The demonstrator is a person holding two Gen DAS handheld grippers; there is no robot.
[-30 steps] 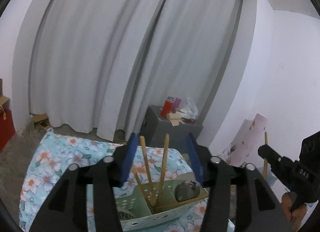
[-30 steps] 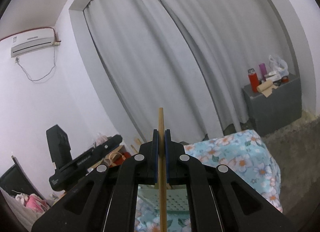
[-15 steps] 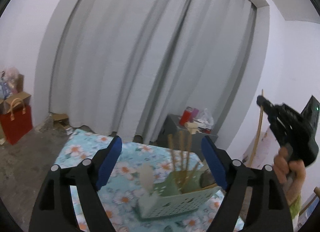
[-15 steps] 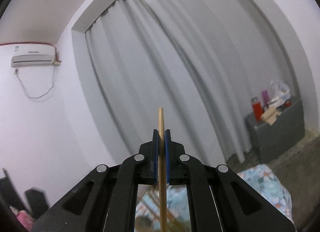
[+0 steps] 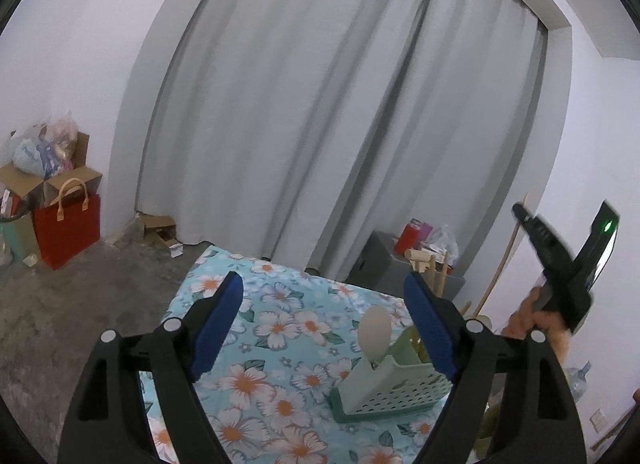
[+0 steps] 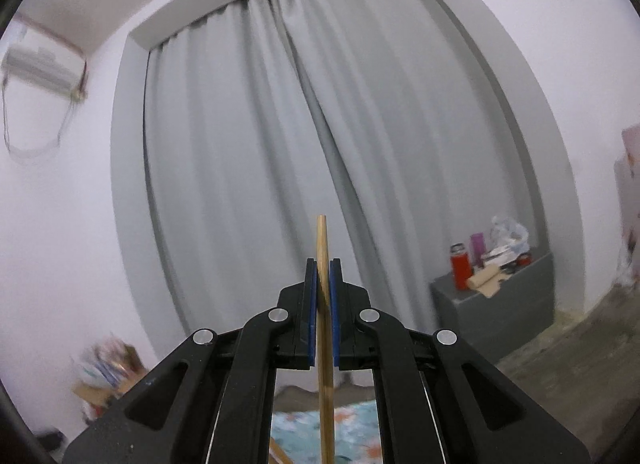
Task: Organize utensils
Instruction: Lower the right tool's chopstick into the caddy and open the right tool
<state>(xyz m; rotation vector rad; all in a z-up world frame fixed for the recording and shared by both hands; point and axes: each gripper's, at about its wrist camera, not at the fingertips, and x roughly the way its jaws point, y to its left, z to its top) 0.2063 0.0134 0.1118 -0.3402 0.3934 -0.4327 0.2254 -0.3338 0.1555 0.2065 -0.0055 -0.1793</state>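
Observation:
My left gripper (image 5: 322, 296) is open and empty, held above the floral tablecloth (image 5: 280, 328). A pale green perforated utensil basket (image 5: 394, 392) stands on the cloth at the right, partly behind my right-hand finger; a cream spoon (image 5: 374, 332) stands in it, and wooden sticks (image 5: 438, 276) rise behind the finger. My right gripper (image 6: 323, 264) is shut on a wooden chopstick (image 6: 324, 324), held upright high above the table. It also shows in the left wrist view (image 5: 560, 264) at the right, with the chopstick (image 5: 502, 260) hanging below it.
Grey curtains (image 5: 340, 124) fill the back wall. A grey cabinet (image 5: 400, 264) with a red flask (image 5: 410, 238) stands behind the table. A red bag (image 5: 66, 230) and cardboard boxes (image 5: 48, 180) sit on the concrete floor at left.
My left gripper has drawn back and swung left, so the basket now sits at the right. My right gripper has lifted the chopstick higher and tilted up towards the curtains.

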